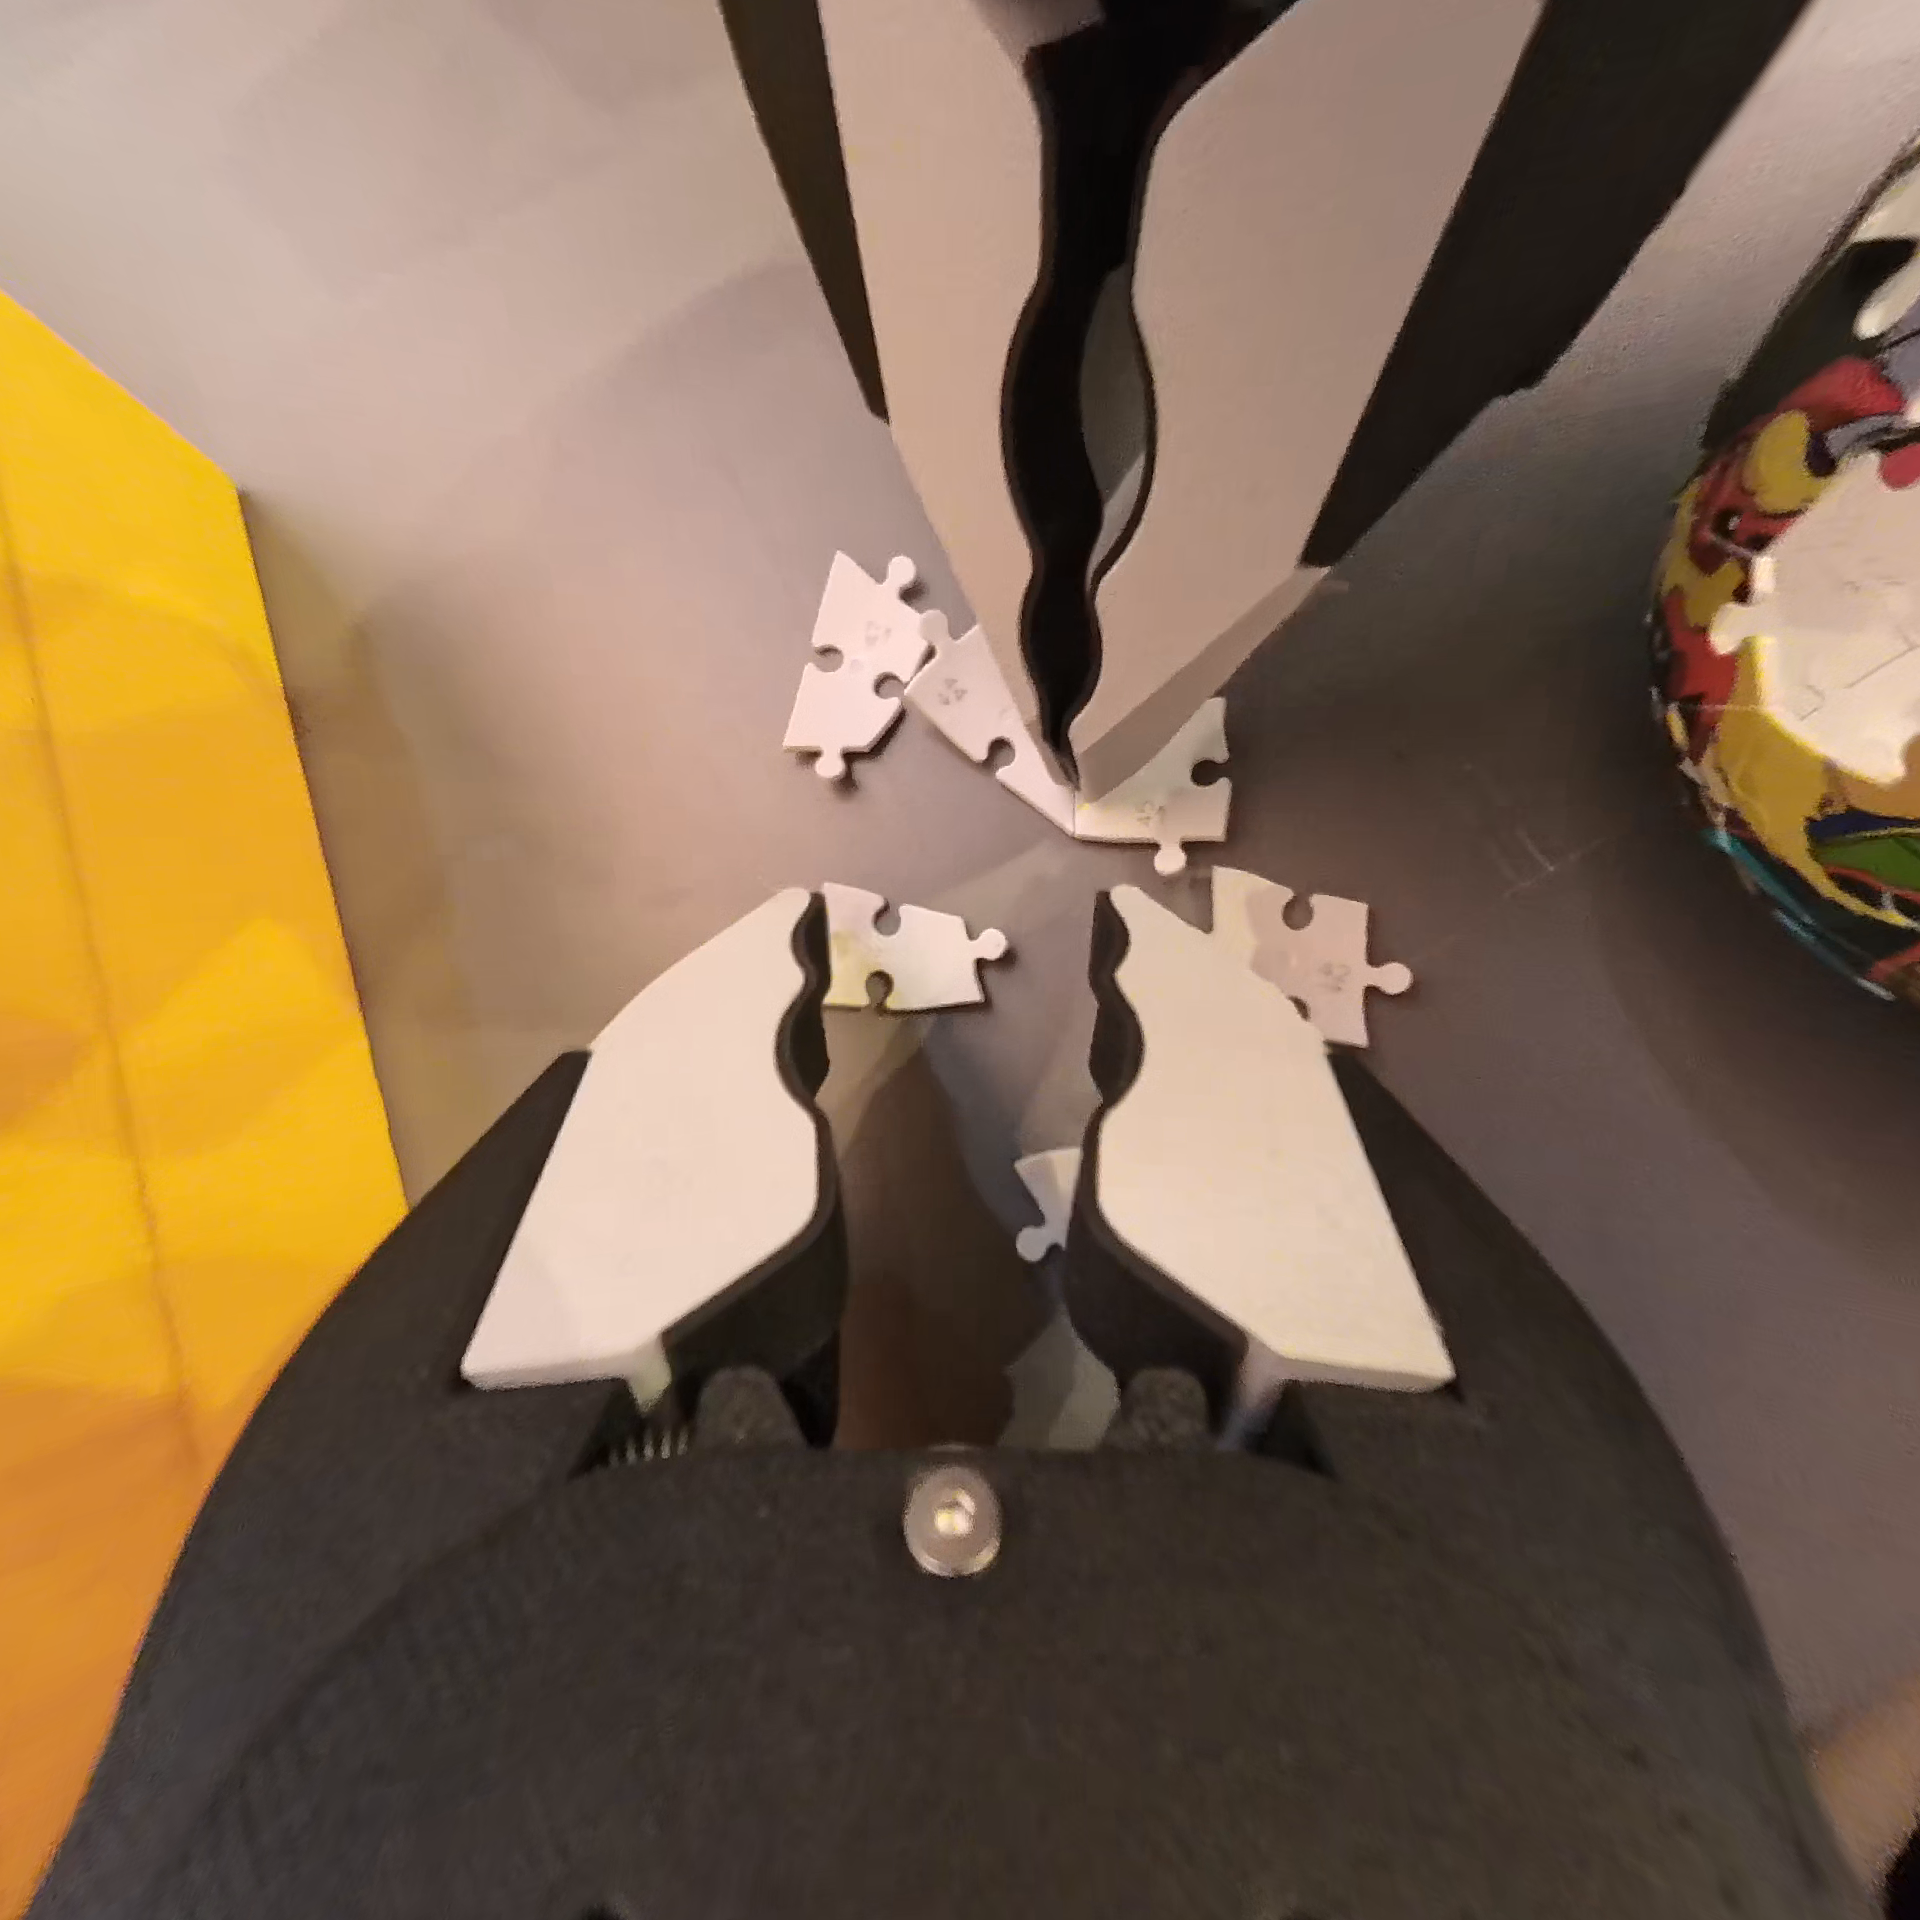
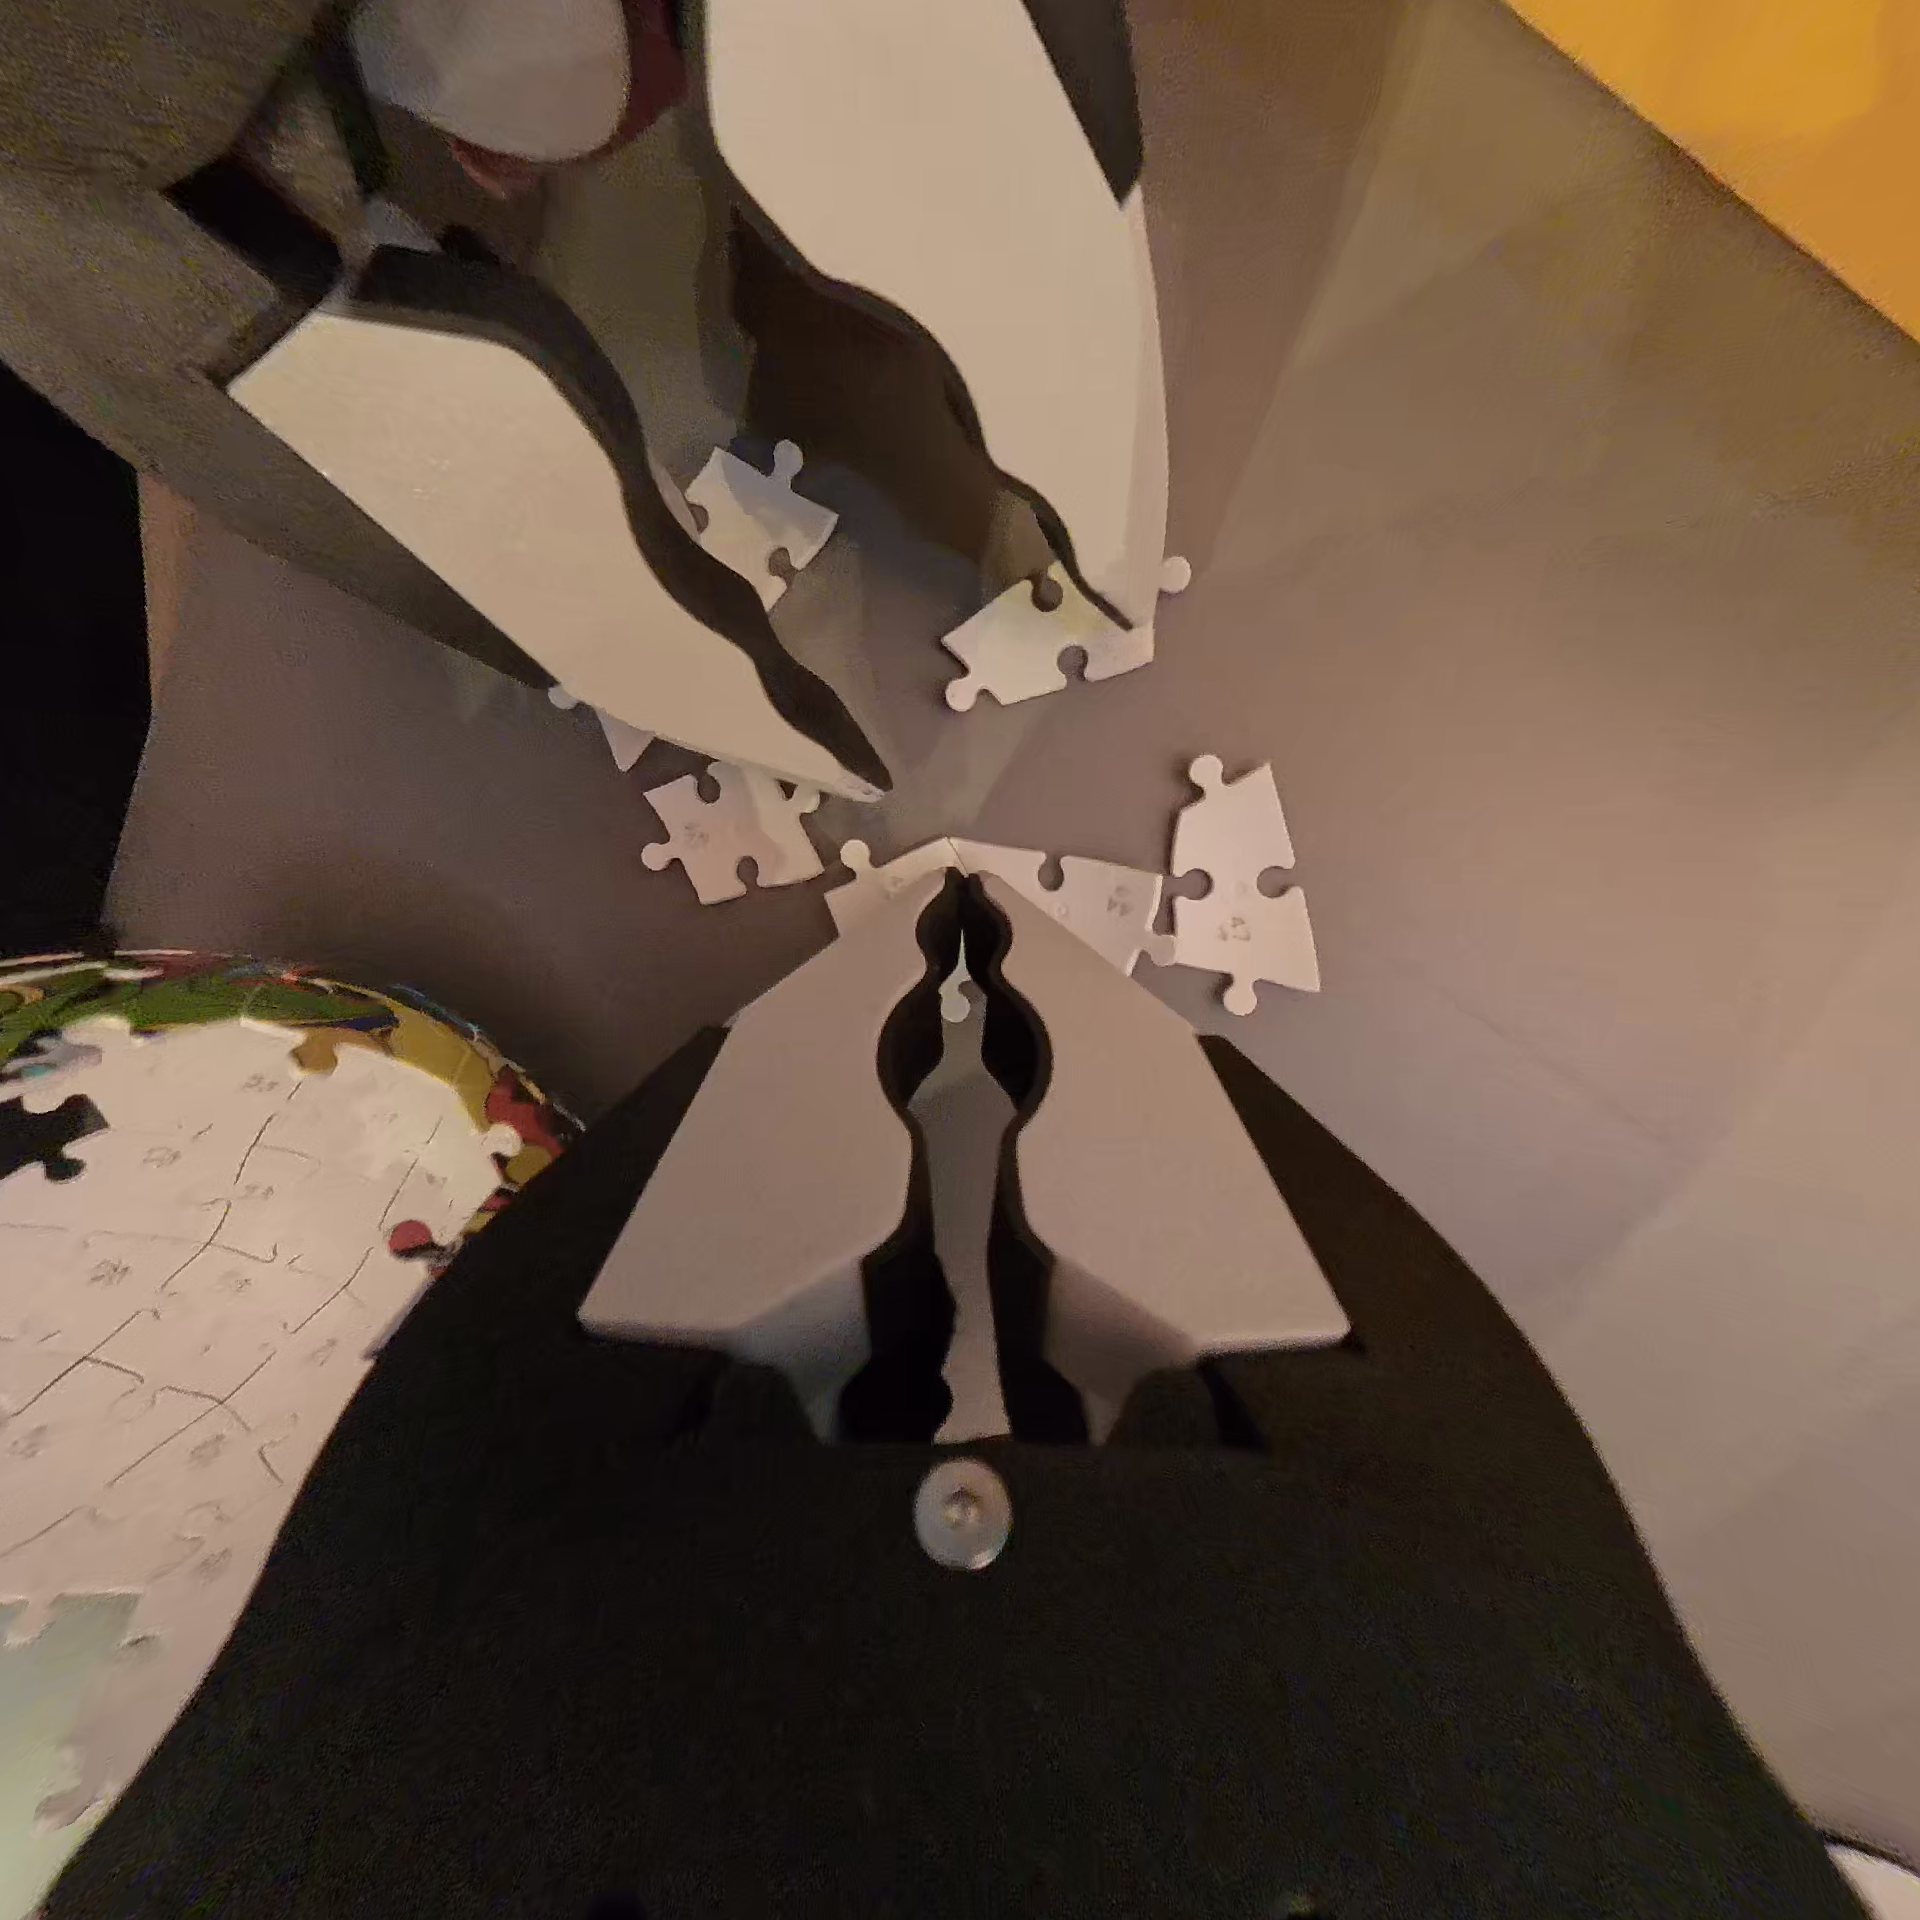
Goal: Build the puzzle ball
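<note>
Pinching a puzzle piece [image 2: 896,885]: right tool [image 2: 961,883].

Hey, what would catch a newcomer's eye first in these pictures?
Probably the part-built puzzle ball, bright outside and white inside, at the right edge of the left wrist view. Then the loose white puzzle pieces scattered on the grey table, where the right gripper pinches one.

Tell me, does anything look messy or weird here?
Nothing looks broken. The loose puzzle pieces lie scattered blank side up on the grey table, two overlapping. The puzzle ball is unfinished, with a gap showing. The right claw is pinched nearly shut over pieces; the left claw is open.
</note>
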Motion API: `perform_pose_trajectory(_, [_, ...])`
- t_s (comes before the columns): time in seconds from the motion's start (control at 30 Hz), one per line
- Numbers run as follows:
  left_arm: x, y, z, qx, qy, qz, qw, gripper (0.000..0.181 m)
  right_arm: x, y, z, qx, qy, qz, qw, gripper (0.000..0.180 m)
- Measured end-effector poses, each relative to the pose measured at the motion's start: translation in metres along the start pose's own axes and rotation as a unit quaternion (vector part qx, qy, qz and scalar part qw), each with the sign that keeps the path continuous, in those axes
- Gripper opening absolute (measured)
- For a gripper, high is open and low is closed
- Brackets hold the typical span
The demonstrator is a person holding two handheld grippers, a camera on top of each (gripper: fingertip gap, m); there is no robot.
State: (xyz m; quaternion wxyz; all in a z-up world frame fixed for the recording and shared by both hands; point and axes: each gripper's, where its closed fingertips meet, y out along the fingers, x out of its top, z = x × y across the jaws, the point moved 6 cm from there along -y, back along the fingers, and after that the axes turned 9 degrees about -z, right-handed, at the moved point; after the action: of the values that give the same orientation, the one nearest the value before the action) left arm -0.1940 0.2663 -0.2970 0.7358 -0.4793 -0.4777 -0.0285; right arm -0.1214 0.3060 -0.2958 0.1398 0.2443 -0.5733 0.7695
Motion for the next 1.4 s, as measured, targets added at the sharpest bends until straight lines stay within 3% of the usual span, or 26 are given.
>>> perform_pose_trajectory(0.03, [0.000,-0.002,0.000,0.003,-0.002,-0.002,1.000,0.048,0.000,0.000,0.000,0.000,0.000,0.003,1.000,0.000])
perform_pose_trajectory(0.57, [-0.009,-0.031,0.000,0.000,-0.001,-0.009,1.000,0.047,-0.004,-0.028,0.004,-0.019,0.016,-0.100,0.995,0.000])
perform_pose_trajectory(1.13, [-0.047,-0.067,-0.028,-0.029,0.053,0.047,0.997,0.065,-0.018,-0.043,0.011,-0.037,0.026,-0.127,0.991,0.006])
perform_pose_trajectory(1.4, [-0.060,-0.075,-0.044,-0.043,0.059,0.051,0.996,0.060,-0.022,-0.047,0.010,-0.042,0.038,-0.144,0.988,0.006])
